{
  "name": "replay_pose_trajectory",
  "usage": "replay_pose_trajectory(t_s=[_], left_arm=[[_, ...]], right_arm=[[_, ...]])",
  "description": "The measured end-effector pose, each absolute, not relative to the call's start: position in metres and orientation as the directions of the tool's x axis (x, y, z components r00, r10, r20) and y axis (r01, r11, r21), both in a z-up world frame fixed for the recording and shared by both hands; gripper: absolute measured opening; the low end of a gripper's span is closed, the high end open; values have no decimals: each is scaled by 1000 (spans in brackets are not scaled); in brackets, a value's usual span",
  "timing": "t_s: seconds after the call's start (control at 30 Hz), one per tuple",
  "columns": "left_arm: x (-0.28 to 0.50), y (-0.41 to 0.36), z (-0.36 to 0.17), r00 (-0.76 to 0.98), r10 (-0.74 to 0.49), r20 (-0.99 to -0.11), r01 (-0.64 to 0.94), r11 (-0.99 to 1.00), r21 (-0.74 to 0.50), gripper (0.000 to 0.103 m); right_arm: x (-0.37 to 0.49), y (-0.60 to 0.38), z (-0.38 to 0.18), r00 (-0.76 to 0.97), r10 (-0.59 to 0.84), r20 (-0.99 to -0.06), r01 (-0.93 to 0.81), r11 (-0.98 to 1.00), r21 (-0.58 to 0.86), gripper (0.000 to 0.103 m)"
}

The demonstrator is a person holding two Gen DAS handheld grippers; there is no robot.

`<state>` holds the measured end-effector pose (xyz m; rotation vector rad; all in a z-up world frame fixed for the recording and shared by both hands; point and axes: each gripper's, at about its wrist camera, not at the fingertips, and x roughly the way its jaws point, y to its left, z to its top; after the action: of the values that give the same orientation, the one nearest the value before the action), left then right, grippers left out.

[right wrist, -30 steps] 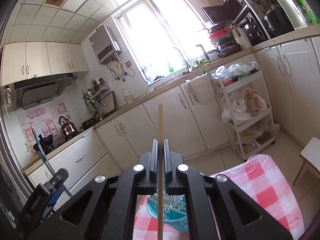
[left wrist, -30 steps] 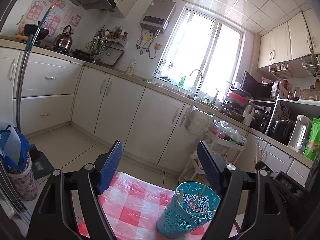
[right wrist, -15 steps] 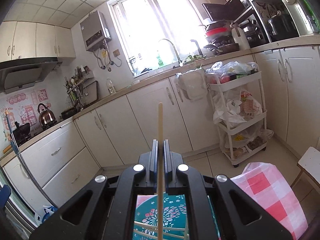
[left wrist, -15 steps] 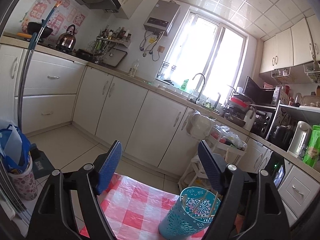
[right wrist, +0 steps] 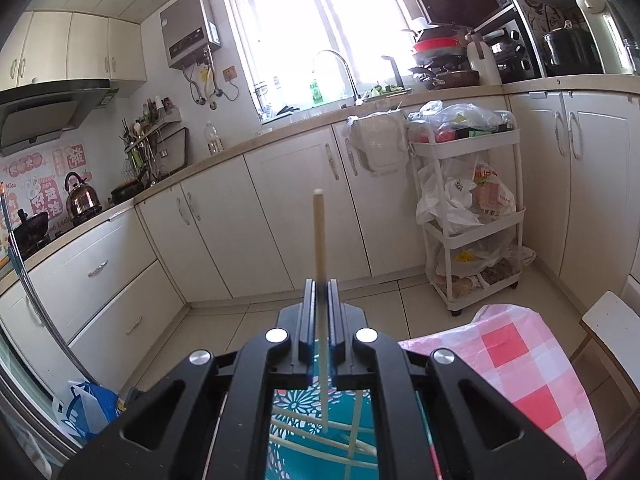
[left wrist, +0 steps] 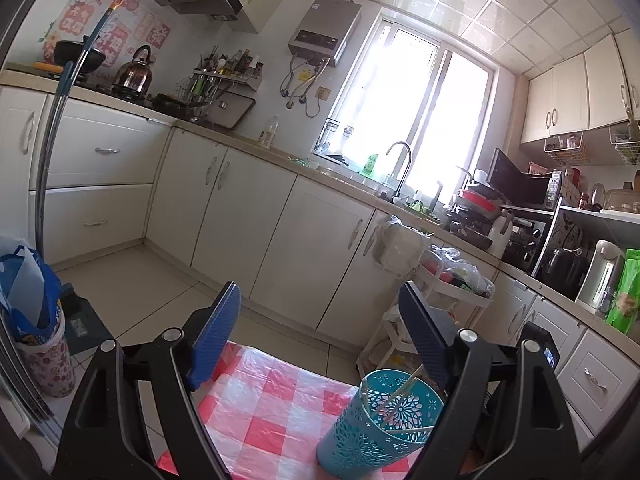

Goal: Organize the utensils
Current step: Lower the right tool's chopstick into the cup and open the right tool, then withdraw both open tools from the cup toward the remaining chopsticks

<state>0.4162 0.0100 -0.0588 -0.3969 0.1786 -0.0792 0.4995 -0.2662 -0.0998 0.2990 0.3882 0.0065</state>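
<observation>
A teal cut-out utensil holder [left wrist: 380, 424] stands on the red-and-white checked tablecloth [left wrist: 272, 412] with several wooden chopsticks [left wrist: 404, 384] in it. My left gripper [left wrist: 320, 332] is open and empty, above and left of the holder. My right gripper [right wrist: 321, 292] is shut on one wooden chopstick [right wrist: 319, 232], held upright directly over the holder [right wrist: 304, 424]; its lower end reaches down among the chopsticks inside.
The tablecloth edge [right wrist: 532, 364] lies to the right. White kitchen cabinets [left wrist: 280, 224] run behind, with a white trolley [right wrist: 472, 216] of bags. A white stool corner [right wrist: 612, 320] sits far right. A blue bag [left wrist: 28, 292] stands on the floor left.
The right gripper has tilted and dropped lower over the holder with the chopstick, which now reaches into it. The left gripper has lifted slightly and stayed open.
</observation>
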Motion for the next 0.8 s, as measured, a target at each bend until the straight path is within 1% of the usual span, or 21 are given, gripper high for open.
replay_pose_trajectory(t_s=[0.03,0.07,0.1,0.2,0.33,0.43,0.53,0.67,0.8], left_arm=[[416,10,-59,981,-110,-158,40,920,-389,78],[417,10,-59,981,-107,-160,38,921,-387,78],[417,10,-59,981,-106,-162,36,922,-386,78],[417,10,-59,981,-102,-165,32,924,-380,80],[418,9,-60,980,-99,-171,29,928,-372,81],[419,9,-61,979,-96,-181,23,928,-371,81],[421,8,-62,976,-91,-200,13,933,-359,82],[428,2,-67,963,-88,-256,2,949,-316,84],[429,-5,-72,953,-91,-289,11,964,-267,84]], right_arm=[[499,-267,-99,923,65,-379,49,958,284,12],[498,-267,-99,922,64,-382,50,958,281,24],[497,-269,-98,921,62,-384,54,957,285,30],[491,-276,-93,922,62,-382,59,953,298,30],[468,-289,-79,933,64,-355,50,952,302,31],[440,-300,-72,937,66,-344,43,952,302,33],[409,-310,-73,933,72,-353,39,953,299,37],[376,-313,-94,898,108,-427,37,947,318,38],[362,-294,-137,814,172,-554,11,951,310,38]])
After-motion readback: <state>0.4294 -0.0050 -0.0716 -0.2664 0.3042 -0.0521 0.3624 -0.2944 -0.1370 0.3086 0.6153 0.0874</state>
